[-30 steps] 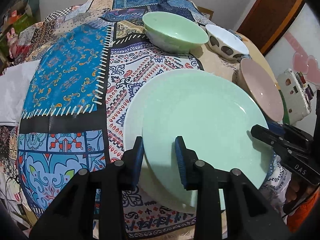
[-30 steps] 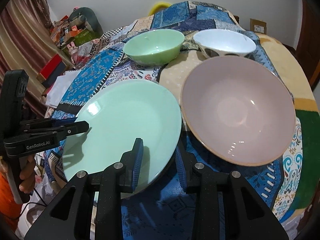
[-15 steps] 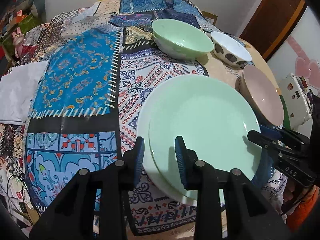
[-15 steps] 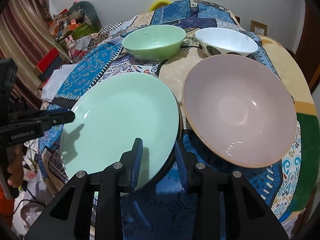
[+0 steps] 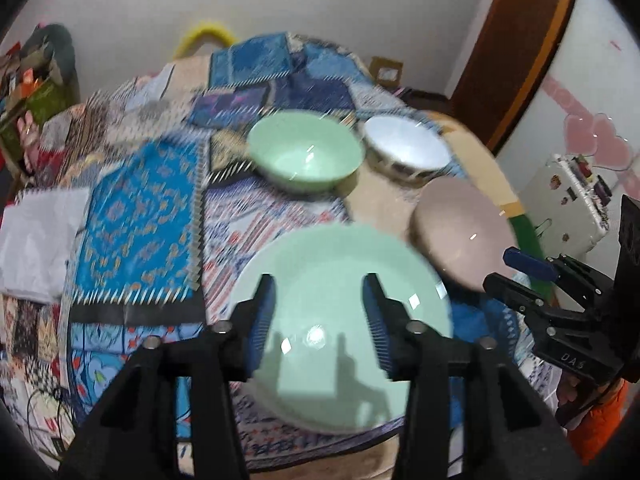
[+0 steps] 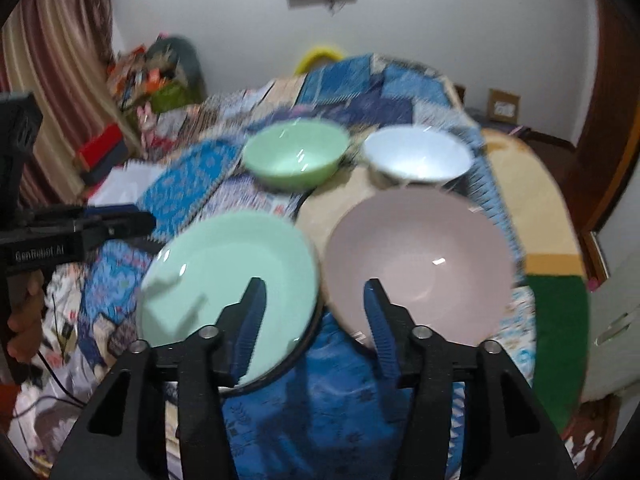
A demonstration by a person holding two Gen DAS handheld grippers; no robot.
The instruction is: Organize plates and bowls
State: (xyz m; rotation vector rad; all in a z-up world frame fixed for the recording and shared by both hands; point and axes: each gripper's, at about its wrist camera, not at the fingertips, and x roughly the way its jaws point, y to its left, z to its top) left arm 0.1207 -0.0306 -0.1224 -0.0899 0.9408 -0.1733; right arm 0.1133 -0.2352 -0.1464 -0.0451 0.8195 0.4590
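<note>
A mint green plate (image 5: pixel 340 320) (image 6: pixel 224 280) lies on top of another plate near the table's front edge. A pink bowl (image 5: pixel 460 228) (image 6: pixel 416 256) stands to its right. A green bowl (image 5: pixel 306 156) (image 6: pixel 294 152) and a white bowl (image 5: pixel 406 152) (image 6: pixel 416 158) stand behind. My left gripper (image 5: pixel 320 320) is open and empty above the green plate. My right gripper (image 6: pixel 314 324) is open and empty, above the gap between plate and pink bowl. Each gripper shows in the other's view, the right one (image 5: pixel 516 272) and the left one (image 6: pixel 120 220).
A patterned blue cloth (image 5: pixel 136 216) covers the round table. A white folded cloth (image 5: pixel 36 240) lies at the left edge. A white appliance (image 5: pixel 568 204) stands to the right of the table. Clutter (image 6: pixel 160 76) lies behind at the left.
Both grippers have opened wider and pulled back and up from the green plate. The plate rests on the one beneath it. Both views are motion blurred.
</note>
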